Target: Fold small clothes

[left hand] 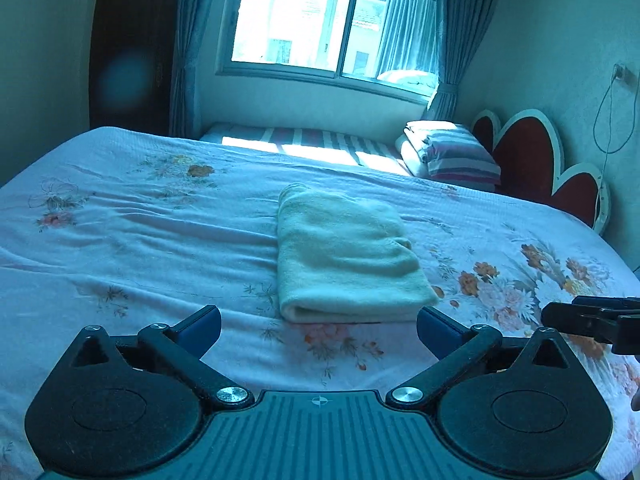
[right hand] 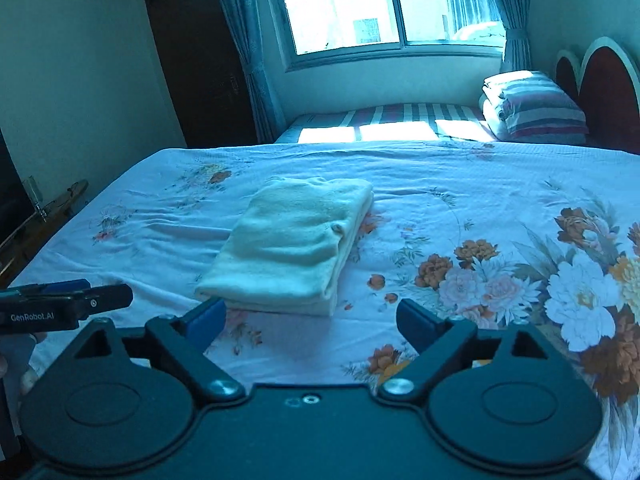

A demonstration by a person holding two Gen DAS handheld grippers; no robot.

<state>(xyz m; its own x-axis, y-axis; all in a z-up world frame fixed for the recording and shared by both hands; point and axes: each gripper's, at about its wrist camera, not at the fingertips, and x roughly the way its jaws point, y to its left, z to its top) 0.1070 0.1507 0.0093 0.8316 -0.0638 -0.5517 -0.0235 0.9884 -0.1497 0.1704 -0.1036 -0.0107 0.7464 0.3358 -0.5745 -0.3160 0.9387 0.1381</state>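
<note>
A cream garment (left hand: 344, 256) lies folded into a neat rectangle on the floral bedsheet (left hand: 140, 248); it also shows in the right wrist view (right hand: 292, 248). My left gripper (left hand: 319, 330) is open and empty, just in front of the garment's near edge. My right gripper (right hand: 312, 320) is open and empty, just short of the garment's near right corner. Each gripper shows at the edge of the other's view: the right one (left hand: 592, 320) and the left one (right hand: 68, 304).
A stack of striped bedding (left hand: 448, 152) sits on a second bed by the window. A red heart-shaped headboard (left hand: 532, 160) stands at the right. A dark wardrobe (right hand: 200, 52) stands at the far left. The floral sheet (right hand: 500, 240) stretches to the right.
</note>
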